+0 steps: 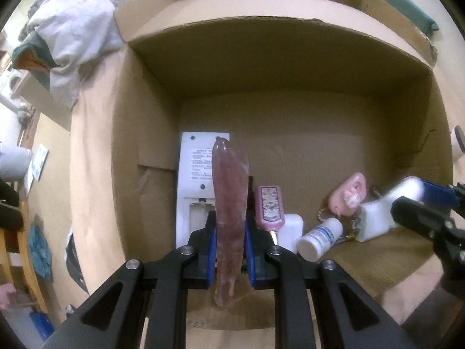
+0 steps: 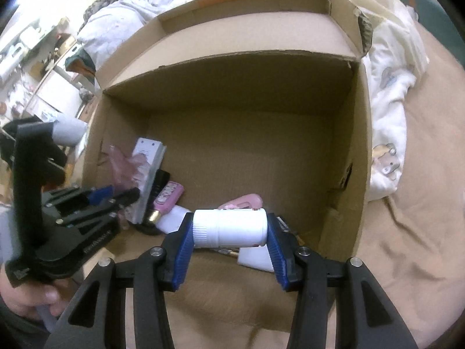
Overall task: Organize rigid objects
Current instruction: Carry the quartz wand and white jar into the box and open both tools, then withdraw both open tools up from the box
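Rigid objects lie gathered along the near wall of an open cardboard box that sits on a bed with a tan cover. From the left wrist view, the left gripper points steeply down into the box, its blue-padded fingers pinching a long translucent pink slab that stands on edge between them. Behind that slab a flat white device with printed text and an open battery bay lies against the left part of the box floor. Just to its right are a pink glittery case, a white block, a small white bottle with a blue label lying on its side, a pink ear-shaped charm and a white adapter, all packed close together. In the right wrist view, the right gripper also reaches down over the near edge of the box, and a white bottle with a ribbed cap lies crosswise between its fingers; both blue pads meet the ends of the bottle, though whether they press on it I cannot tell for certain. Rumpled white bedding lies beside and behind the box. A hand grips the handle of the left gripper at the lower left of that view.
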`<action>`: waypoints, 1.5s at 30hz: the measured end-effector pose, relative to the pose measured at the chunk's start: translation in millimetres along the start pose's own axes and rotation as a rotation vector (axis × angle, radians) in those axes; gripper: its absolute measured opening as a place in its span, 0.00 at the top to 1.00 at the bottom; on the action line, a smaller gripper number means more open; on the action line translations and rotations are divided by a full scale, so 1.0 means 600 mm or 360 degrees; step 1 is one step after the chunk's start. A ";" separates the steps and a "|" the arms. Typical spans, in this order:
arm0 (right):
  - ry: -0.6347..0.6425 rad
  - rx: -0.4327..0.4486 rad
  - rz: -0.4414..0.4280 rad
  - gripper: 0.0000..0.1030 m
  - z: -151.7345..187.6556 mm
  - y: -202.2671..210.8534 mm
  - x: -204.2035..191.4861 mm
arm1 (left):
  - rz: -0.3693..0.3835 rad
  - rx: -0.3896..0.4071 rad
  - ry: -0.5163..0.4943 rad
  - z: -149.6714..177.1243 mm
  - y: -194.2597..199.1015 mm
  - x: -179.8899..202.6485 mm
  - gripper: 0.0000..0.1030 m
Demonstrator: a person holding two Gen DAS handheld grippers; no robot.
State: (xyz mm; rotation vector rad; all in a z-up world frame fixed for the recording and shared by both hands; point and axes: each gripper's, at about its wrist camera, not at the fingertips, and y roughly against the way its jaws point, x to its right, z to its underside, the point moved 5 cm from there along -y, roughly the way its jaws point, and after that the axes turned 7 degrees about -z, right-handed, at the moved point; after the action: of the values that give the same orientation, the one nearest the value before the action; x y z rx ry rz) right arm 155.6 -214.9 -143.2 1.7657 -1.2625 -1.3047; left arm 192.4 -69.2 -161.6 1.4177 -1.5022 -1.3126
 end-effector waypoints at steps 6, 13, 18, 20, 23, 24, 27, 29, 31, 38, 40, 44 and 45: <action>0.0008 0.0132 0.0007 0.00 -0.013 0.020 -0.005 | 0.0018 -0.0009 0.0045 -0.001 0.001 -0.011 0.82; -0.0021 0.0251 0.0008 0.00 -0.029 0.041 -0.004 | 0.0140 0.0025 0.0021 -0.007 0.037 -0.001 0.79; -0.0108 0.0301 0.0018 0.00 -0.035 0.052 0.000 | 0.0148 0.0116 0.0012 0.001 0.078 0.004 0.45; -0.0120 0.0324 0.0017 0.00 -0.032 0.063 -0.003 | 0.0174 0.0146 0.0030 0.004 0.091 -0.002 0.27; -0.0148 0.0354 0.0012 0.00 -0.023 0.081 -0.008 | 0.0193 0.0187 0.0064 0.011 0.120 -0.019 0.18; -0.0153 0.0358 0.0008 0.00 -0.019 0.089 -0.009 | 0.0201 0.0202 0.0063 0.015 0.134 -0.019 0.08; -0.0150 0.0383 0.0029 0.00 -0.010 0.121 -0.020 | 0.0212 0.0293 0.0095 0.027 0.176 -0.041 0.00; -0.0139 0.0433 0.0036 0.00 -0.002 0.150 -0.032 | 0.0166 0.0350 0.0133 0.037 0.202 -0.059 0.00; -0.0127 0.0475 0.0049 0.00 0.008 0.176 -0.043 | 0.0141 0.0418 0.0169 0.048 0.227 -0.075 0.00; -0.0059 0.0598 0.0074 0.00 0.053 0.240 -0.077 | 0.0091 0.0549 0.0245 0.095 0.294 -0.107 0.00; -0.0040 0.0648 0.0079 0.00 0.070 0.254 -0.084 | 0.0089 0.0590 0.0274 0.112 0.309 -0.112 0.00; -0.0044 0.0693 0.0079 0.00 0.100 0.267 -0.085 | 0.0059 0.0632 0.0330 0.140 0.319 -0.118 0.00; -0.0041 0.0701 0.0085 0.00 0.106 0.266 -0.083 | 0.0063 0.0650 0.0341 0.146 0.320 -0.117 0.00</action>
State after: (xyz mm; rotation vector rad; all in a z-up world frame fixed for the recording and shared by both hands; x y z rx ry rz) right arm 38.5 -222.9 -7.8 1.9929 -1.6989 -1.0779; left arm 67.1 -2.0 9.6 1.7091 -1.7013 -0.8247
